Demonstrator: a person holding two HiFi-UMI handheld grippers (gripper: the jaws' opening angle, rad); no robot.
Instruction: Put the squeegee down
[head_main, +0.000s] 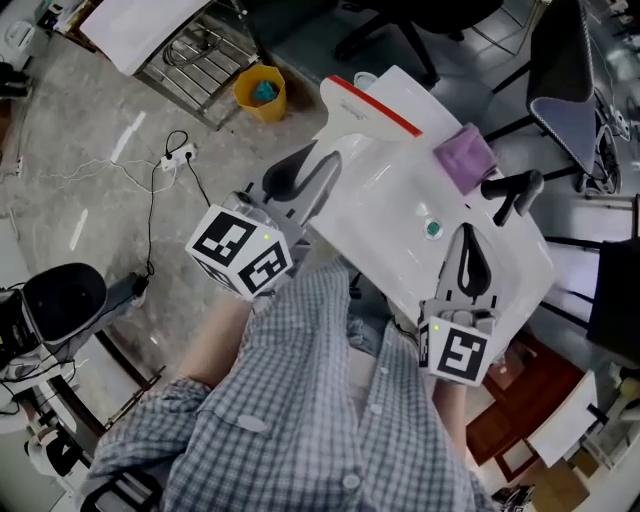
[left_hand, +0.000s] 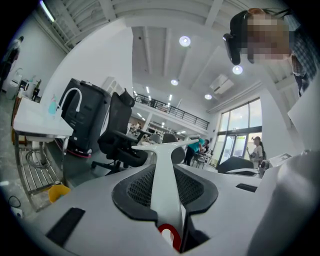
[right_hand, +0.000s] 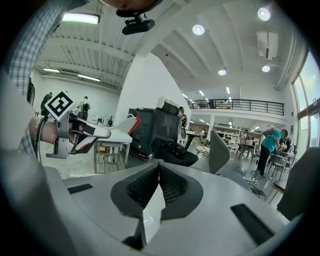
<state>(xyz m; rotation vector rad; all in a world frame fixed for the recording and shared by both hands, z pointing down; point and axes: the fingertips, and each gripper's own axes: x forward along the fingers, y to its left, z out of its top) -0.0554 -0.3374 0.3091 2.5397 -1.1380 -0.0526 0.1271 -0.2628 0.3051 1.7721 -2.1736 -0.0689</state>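
Note:
A white squeegee (head_main: 362, 108) with a red blade edge sticks out over the far left corner of a white table (head_main: 385, 215). My left gripper (head_main: 300, 182) is shut on its handle. In the left gripper view the white handle (left_hand: 165, 190) runs up between the pads of my left gripper (left_hand: 163, 172) to the T-shaped head. My right gripper (head_main: 468, 262) hangs over the table's near side, shut with nothing in it. In the right gripper view the right gripper's (right_hand: 159, 172) fingertips touch, and the squeegee (right_hand: 117, 131) shows at far left.
A purple cloth (head_main: 463, 155), a black spray trigger (head_main: 510, 192) and a small teal cap (head_main: 432, 228) lie on the table. On the floor are a yellow bucket (head_main: 260, 92), a metal rack (head_main: 195, 55) and a power strip (head_main: 178, 155). An office chair (head_main: 565, 90) stands at right.

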